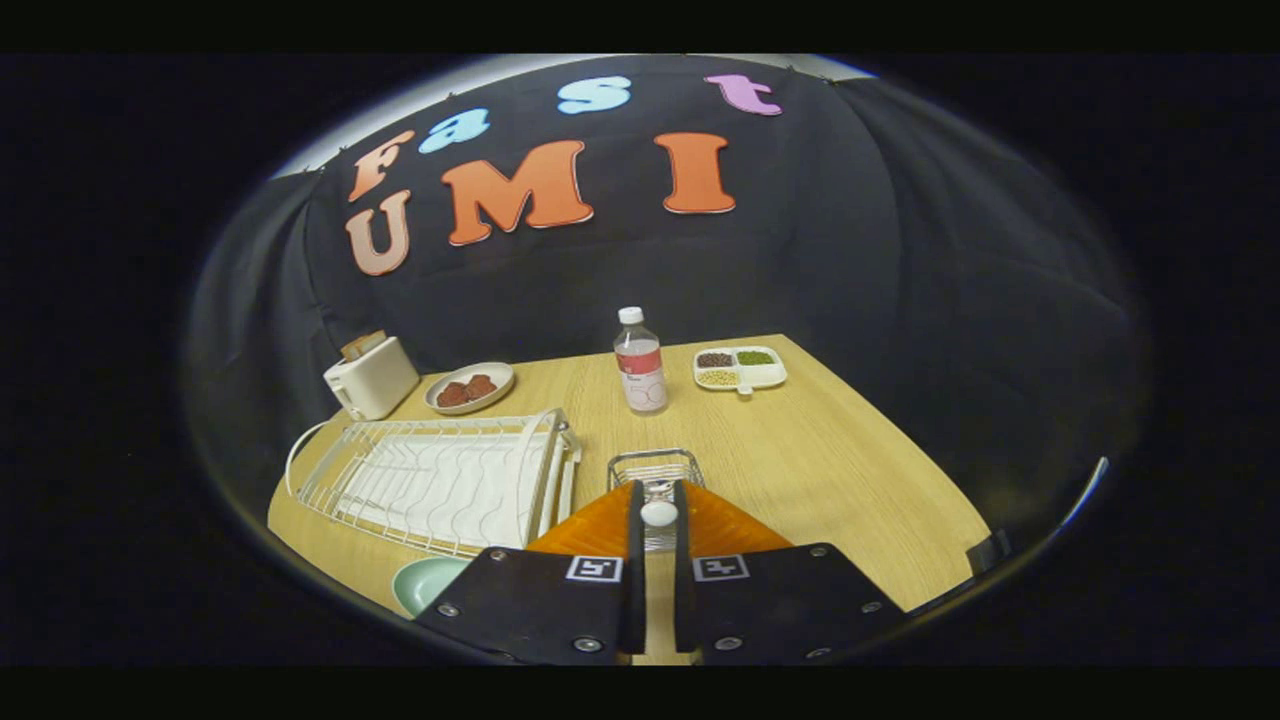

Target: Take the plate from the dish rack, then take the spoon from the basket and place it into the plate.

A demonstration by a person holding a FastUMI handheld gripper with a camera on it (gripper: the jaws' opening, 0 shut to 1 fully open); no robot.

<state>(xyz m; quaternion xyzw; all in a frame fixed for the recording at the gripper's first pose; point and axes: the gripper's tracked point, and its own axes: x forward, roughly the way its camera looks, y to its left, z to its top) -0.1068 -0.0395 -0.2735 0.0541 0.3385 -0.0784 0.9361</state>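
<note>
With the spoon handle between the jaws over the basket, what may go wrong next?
1. The gripper pinches the spoon near its white end; it may slip or swing when lifted.
2. The spoon may catch the wire basket and drag it.
3. The plate lies beside the gripper, partly hidden by it, close to the dish rack, so the drop may miss it.

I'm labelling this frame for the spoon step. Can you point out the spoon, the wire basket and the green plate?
spoon (659, 513): gripper view, its white handle end between the hand-held gripper's fingers.
wire basket (655, 459): gripper view, far rim.
green plate (428, 582): gripper view, bare inner surface.
</note>
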